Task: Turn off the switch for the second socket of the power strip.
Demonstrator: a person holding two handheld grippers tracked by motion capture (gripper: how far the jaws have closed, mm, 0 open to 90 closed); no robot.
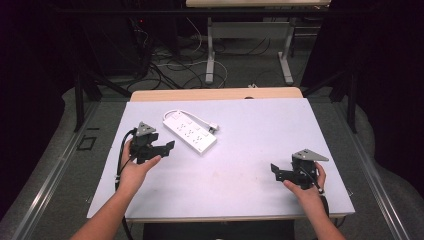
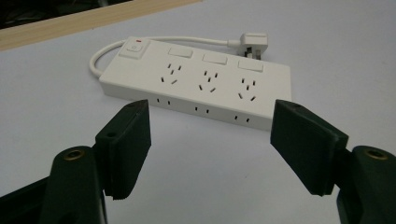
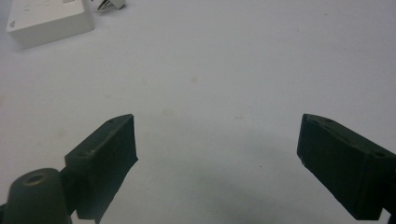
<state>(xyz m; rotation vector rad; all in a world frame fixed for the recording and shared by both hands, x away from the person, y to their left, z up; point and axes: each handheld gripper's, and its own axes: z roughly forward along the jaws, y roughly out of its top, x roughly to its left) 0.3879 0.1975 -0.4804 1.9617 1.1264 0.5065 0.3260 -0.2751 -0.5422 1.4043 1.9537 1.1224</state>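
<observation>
Early stage, nothing picked up yet. Power strip [image 1: 190,131] lying flat on the tabletop [image 1: 250,165], plug beside it. Left tongs [image 2: 211,122] spread apart and empty, aimed at its long side, near. Right tongs [image 3: 217,140] likewise apart, empty, well away. Grasp left to do.

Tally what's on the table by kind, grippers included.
White plastic power strip with cord and plug: 1
Black two-jaw grippers, jaws open and empty: 2 (left gripper, right gripper)
Total: 3
</observation>
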